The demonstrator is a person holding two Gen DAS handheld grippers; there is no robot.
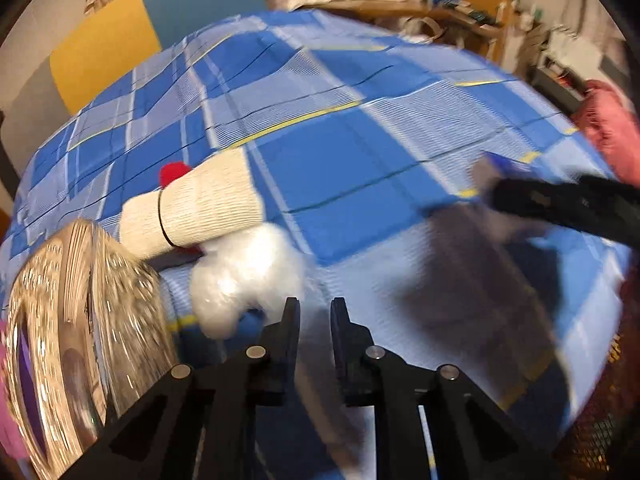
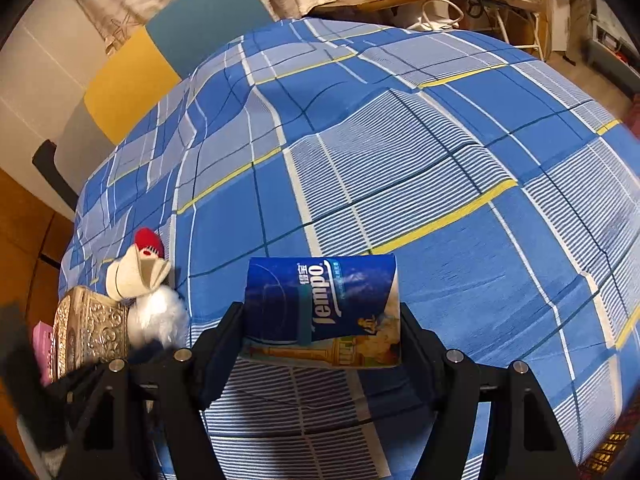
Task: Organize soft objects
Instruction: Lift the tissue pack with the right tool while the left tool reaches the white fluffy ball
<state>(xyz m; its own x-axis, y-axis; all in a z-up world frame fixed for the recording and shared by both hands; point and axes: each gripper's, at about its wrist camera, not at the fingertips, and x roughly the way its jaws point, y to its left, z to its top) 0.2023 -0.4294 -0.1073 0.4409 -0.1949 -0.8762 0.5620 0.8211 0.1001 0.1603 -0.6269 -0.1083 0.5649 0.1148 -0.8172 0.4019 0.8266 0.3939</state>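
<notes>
A blue Tempo tissue pack (image 2: 320, 308) sits crosswise between the pads of my right gripper (image 2: 320, 314), which is shut on it just above the bed. At the left lies a plush toy (image 1: 248, 280) with a white fluffy body, a cream ribbed knit cap (image 1: 200, 208) and a red pompom (image 1: 174, 172). My left gripper (image 1: 316, 308) points down just right of the toy's fluffy body, its jaws nearly together. Only blurred sheet shows in the narrow gap. The same toy (image 2: 156, 316) appears at the lower left of the right wrist view.
The bed has a blue plaid sheet (image 2: 440, 160). An ornate golden box (image 1: 80, 320) stands beside the toy, with something pink (image 2: 42, 340) behind it. A pink cushion (image 1: 608, 128) lies at the bed's right edge. Yellow and teal headboard panels (image 2: 132, 84) and a cluttered desk lie beyond.
</notes>
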